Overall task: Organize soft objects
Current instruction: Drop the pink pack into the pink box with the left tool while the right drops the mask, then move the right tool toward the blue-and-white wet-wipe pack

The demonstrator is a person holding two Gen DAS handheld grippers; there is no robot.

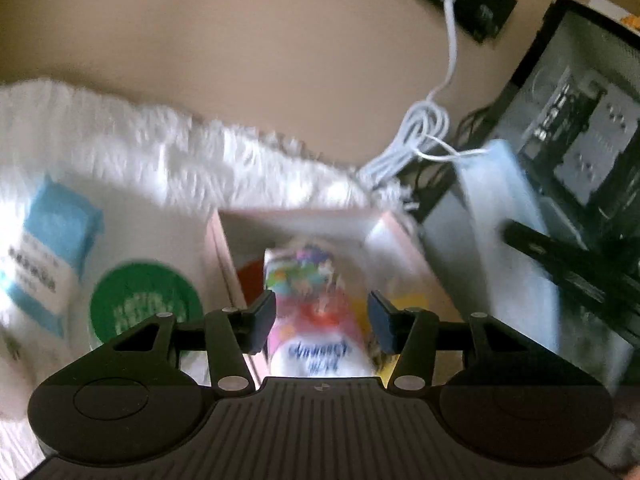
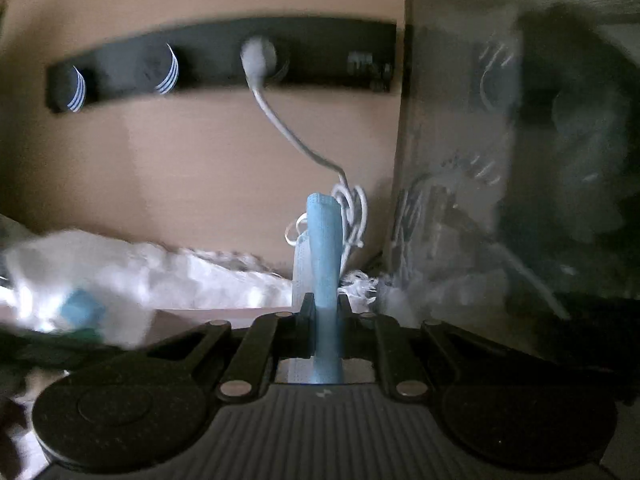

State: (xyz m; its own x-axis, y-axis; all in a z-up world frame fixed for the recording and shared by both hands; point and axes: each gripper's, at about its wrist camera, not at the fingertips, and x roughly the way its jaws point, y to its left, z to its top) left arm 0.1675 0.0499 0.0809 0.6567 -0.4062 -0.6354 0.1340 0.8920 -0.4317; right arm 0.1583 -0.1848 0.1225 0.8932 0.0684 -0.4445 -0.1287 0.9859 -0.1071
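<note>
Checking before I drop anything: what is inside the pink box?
A colourful printed pack stands in the pink box, between the open left gripper fingers. Red and yellow items show beside it; the pack and gripper cover the box floor.

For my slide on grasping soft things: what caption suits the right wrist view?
Right gripper shut on a folded blue face mask, held upright before a black power strip.

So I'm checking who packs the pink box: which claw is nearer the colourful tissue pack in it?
Left. The left claw hangs open right over the tissue pack in the pink box. The right claw is off to the side, shut on a blue mask.
</note>
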